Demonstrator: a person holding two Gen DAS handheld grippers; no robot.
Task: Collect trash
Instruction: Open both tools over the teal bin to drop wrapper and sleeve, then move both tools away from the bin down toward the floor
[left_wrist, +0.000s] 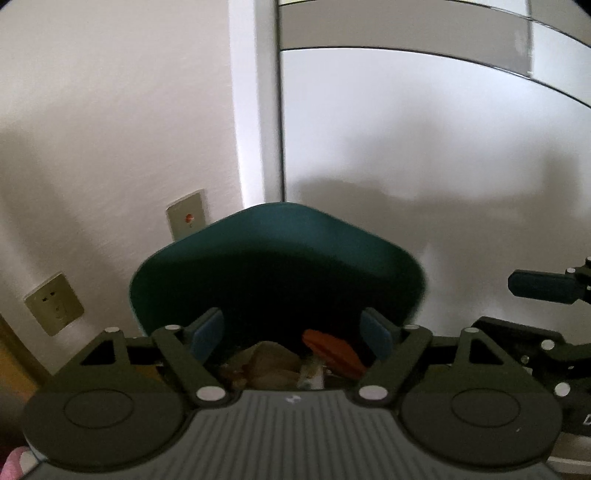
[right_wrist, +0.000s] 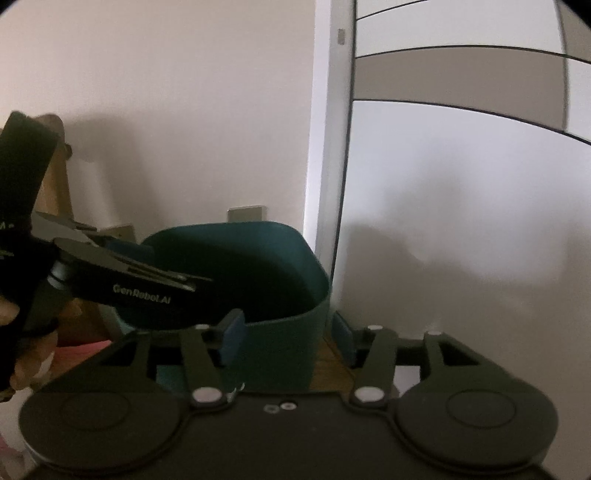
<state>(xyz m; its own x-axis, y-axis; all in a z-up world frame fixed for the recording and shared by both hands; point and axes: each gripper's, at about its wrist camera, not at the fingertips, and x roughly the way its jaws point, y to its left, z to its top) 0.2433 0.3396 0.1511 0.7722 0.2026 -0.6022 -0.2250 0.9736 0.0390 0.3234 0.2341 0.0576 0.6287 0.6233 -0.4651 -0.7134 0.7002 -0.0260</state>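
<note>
A dark teal bin (left_wrist: 277, 258) stands against the wall, right in front of my left gripper (left_wrist: 291, 334). That gripper is open over the bin's mouth, blue pads (left_wrist: 205, 334) wide apart and nothing between them. Inside the bin lie a red-orange scrap (left_wrist: 330, 349) and crumpled brownish paper (left_wrist: 266, 363). In the right wrist view my right gripper (right_wrist: 288, 336) is open and straddles the near corner of the bin (right_wrist: 280, 339) without visibly pressing on it. The left gripper (right_wrist: 147, 258) reaches over the bin from the left.
Two wall sockets (left_wrist: 53, 302) sit low on the white wall left of the bin. A white frame (left_wrist: 258, 110) and a white panel with grey bands (left_wrist: 424, 147) rise behind it. A wooden stand (right_wrist: 55, 177) and a pink item (right_wrist: 81, 349) are at the left.
</note>
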